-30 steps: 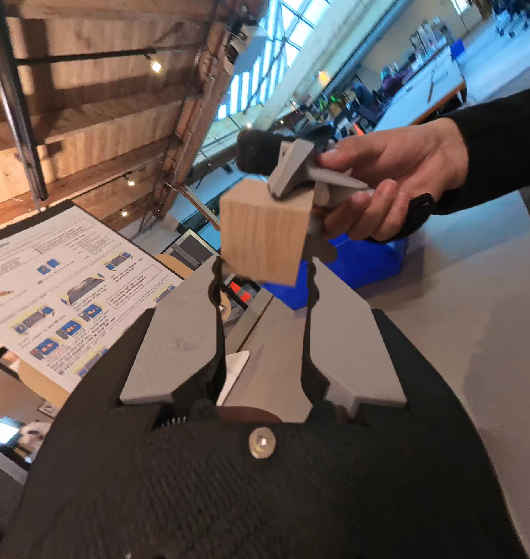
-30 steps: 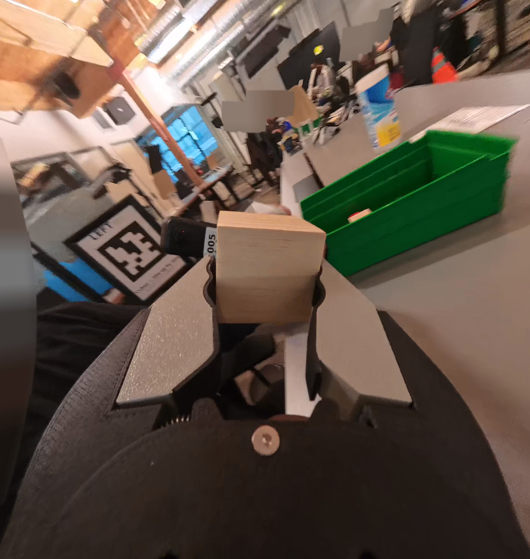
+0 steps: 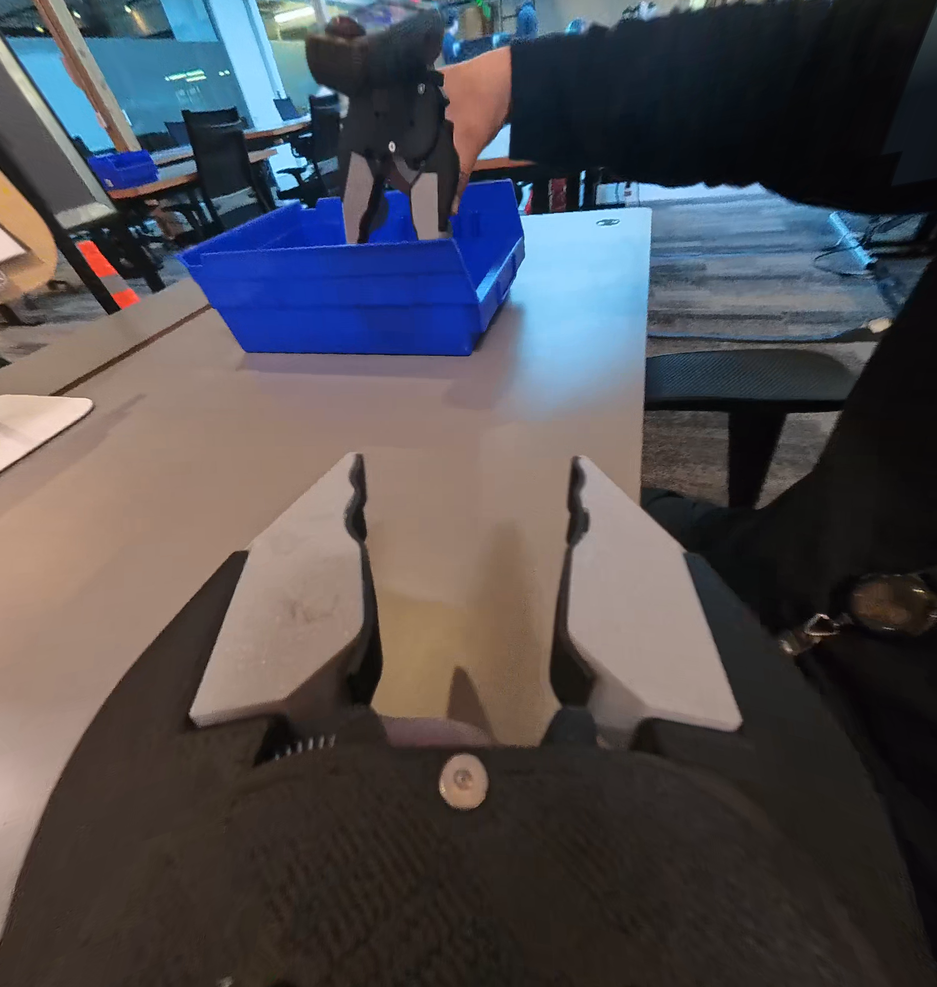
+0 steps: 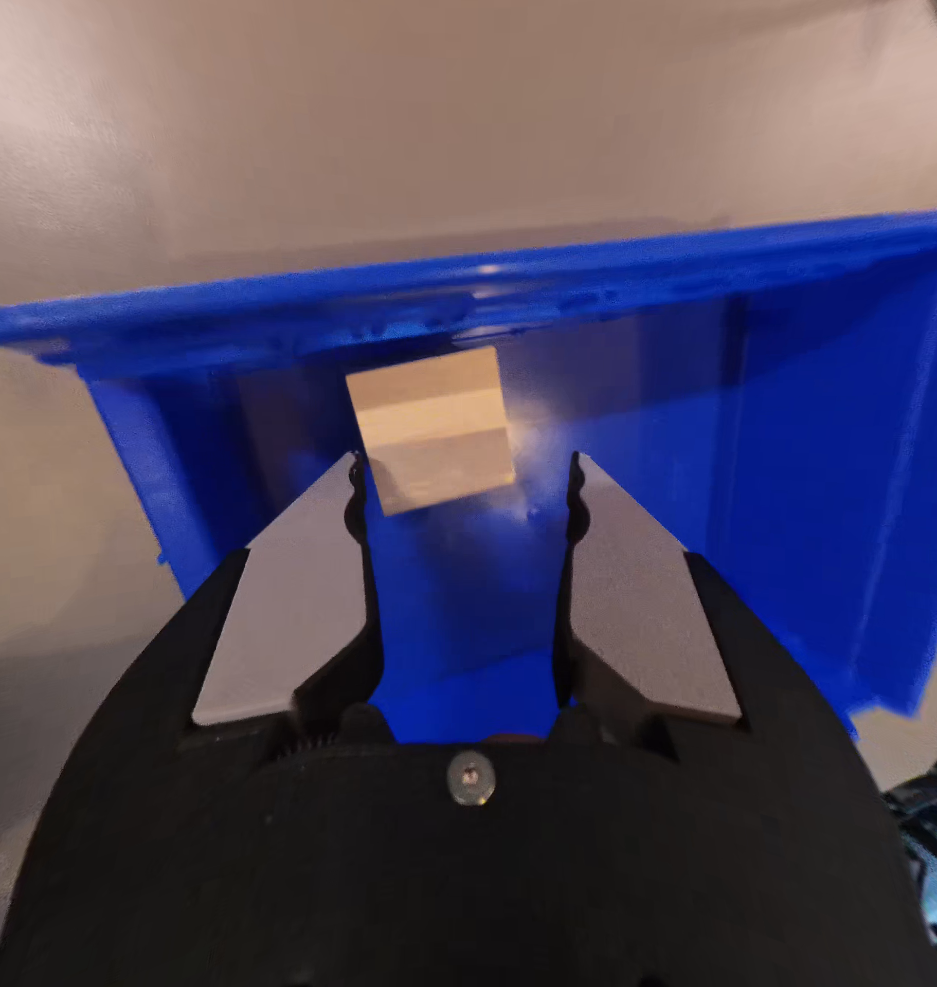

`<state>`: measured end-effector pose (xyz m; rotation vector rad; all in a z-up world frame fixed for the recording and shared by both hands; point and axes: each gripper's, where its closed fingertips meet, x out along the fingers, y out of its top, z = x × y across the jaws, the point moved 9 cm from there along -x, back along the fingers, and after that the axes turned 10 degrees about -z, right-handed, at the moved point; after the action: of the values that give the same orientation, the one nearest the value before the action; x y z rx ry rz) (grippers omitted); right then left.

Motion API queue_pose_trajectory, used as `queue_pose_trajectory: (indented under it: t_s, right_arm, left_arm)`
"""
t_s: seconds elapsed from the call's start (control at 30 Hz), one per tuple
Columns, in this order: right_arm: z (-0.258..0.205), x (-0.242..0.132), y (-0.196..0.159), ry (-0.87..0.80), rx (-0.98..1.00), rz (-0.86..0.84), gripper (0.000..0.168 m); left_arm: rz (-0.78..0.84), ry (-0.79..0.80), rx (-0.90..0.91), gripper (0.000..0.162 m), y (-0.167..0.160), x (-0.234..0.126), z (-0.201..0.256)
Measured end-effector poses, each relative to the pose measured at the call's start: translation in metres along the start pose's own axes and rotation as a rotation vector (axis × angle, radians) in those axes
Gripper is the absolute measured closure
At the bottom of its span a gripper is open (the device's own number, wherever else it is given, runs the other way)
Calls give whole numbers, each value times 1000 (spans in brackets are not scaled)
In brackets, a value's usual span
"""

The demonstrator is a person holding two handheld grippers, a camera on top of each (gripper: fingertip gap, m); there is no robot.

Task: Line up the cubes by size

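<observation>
Reaching down into the blue bin (image 4: 776, 480), your right gripper (image 4: 465, 459) hung with its jaws spread wide and nothing between them. The one wooden cube (image 4: 434, 427) in sight lay on the bin floor, just above the fingertips in the centre of the right wrist frame, close to the far wall and turned a little askew to the fingers. Motion blur kept you from telling whether the left fingertip touched its lower corner.

In the left wrist view you could see that same right gripper (image 3: 397, 235) at the upper centre of the frame, pointing down into the bin (image 3: 349, 288), with your hand (image 3: 477, 107) and dark sleeve (image 3: 723, 96) coming in from the upper right. Your left gripper (image 3: 466, 470) filled the lower half of the frame, jaws equally wide and empty, hovering over the bare grey table (image 3: 242, 454), well apart from the bin.

No row of cubes appeared on the table in either view, so by these frames the lining-up looked barely started or out of sight. The step in hand seemed to be at the bin: most likely a pick of that cube.

If so, your next move called for squaring the fingers to two opposite faces, lowering until the cube sat between the pads, then closing. The near wall left little room, so a skewed approach risked nudging the cube aside.
</observation>
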<state>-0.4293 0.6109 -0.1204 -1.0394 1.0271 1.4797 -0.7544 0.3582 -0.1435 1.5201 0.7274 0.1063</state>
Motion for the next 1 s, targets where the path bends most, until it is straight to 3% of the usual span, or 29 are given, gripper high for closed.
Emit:
queue_pose_trajectory:
  t_s: [0.13, 0.3, 0.37, 0.43, 0.57, 0.7, 1.0]
  right_arm:
    - [-1, -57, -14, -94, 116, 233, 94]
    - [-41, -125, -4, -205, 146, 665, 99]
    - [-64, -135, 8, -152, 113, 777, 99]
    - [-83, -137, 22, -100, 84, 835, 97]
    - [-115, -128, 52, 16, 14, 918, 95]
    - [-139, -115, 73, 92, -47, 921, 94]
    - [-143, -93, 63, 164, -11, 913, 94]
  left_arm:
    - [5, -49, -48, 78, 6, -38, -1]
    - [-27, 90, 68, 87, 32, -137, -25]
    - [-156, 139, 119, 83, 38, -169, -46]
    - [-368, 215, 205, 94, 35, -188, -74]
    - [-749, 188, 210, 101, 6, -196, -134]
    - [-932, 91, 105, 119, -30, -191, -182]
    - [-1248, 27, 168, 104, -78, -180, -207]
